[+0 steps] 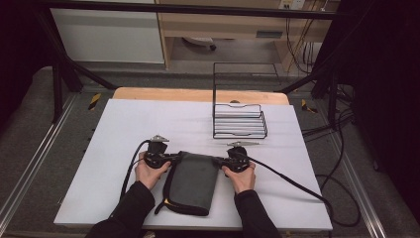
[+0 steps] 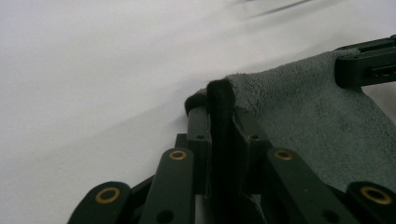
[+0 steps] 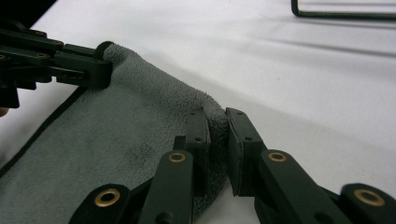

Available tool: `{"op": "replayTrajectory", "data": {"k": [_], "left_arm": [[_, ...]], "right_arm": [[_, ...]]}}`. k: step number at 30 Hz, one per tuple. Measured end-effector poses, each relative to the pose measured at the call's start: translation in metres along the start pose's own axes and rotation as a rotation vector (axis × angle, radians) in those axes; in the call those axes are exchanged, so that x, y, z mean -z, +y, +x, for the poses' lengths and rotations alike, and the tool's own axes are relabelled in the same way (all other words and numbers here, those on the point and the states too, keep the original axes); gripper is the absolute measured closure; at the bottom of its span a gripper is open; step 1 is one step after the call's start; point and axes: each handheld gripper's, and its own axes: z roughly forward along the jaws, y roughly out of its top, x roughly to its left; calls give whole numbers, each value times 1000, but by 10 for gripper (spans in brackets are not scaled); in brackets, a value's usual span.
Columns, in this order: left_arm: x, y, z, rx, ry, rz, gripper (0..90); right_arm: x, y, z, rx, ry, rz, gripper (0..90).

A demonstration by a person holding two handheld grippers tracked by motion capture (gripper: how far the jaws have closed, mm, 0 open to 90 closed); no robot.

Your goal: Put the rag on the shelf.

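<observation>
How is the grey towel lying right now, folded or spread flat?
Folded. The grey towel lies as a narrow doubled strip on the white table, its far corners pinched by the left claw and right claw.

A grey cloth [image 1: 192, 182] of soft, fleecy pile, matt and slightly fuzzy, is seen on the table, edged with a darker, denser black binding. The table top [image 1: 124, 129] is covered by a smooth, matt white sheet, beneath which a strip of pale wood [image 1: 163, 94] is shown at 12 o'clock. At 1 o'clock from the cloth, a basket [image 1: 239, 124] of thin black wire with a faint sheen is seen. The left gripper [image 2: 222, 135] and right gripper [image 3: 217, 140] are made of matt black plastic, with brass-coloured metal rivets set into the links.
</observation>
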Motion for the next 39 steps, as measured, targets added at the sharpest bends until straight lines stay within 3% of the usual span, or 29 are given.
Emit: {"op": "replayTrajectory", "data": {"k": [11,19,25,39], "left_arm": [[37,2,-13,-54,1,-112,782],[59,1,-25,-91,16,-169,787],[73,4,-33,-108,24,-220,790],[94,13,-53,-151,38,-344,791]], "right_arm": [[23,10,12,105,64,-105,806],[35,19,27,185,70,-134,818],[43,25,35,214,70,-164,821],[70,40,48,329,46,-287,821]]}}
